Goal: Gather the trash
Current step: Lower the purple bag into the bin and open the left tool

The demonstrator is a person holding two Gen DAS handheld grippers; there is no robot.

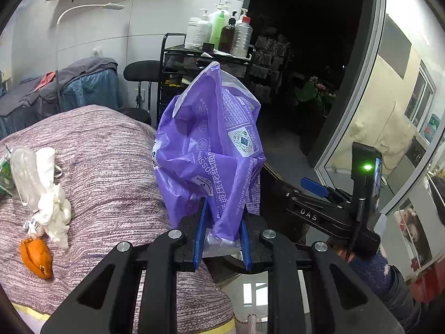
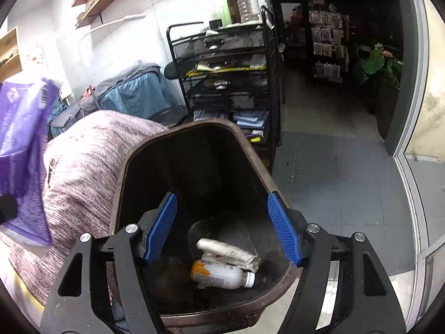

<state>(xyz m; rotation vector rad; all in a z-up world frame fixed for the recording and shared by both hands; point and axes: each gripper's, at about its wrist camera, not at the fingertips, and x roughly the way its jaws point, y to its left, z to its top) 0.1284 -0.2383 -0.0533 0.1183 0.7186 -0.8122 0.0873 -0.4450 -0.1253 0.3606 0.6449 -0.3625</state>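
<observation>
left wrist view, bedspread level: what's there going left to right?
clear plastic wrapper → white crumpled tissue with orange peel below it → purple plastic bag pinched in the left gripper → right gripper

Bed (image 1: 111, 167) covered by a mauve striped blanket (image 2: 83, 150). Lying on the blanket near its left side: an orange peel (image 1: 36, 257), crumpled white tissue (image 1: 55, 217), a clear plastic wrapper (image 1: 23, 175) and a green packet (image 1: 4, 172) at the frame's edge.
</observation>
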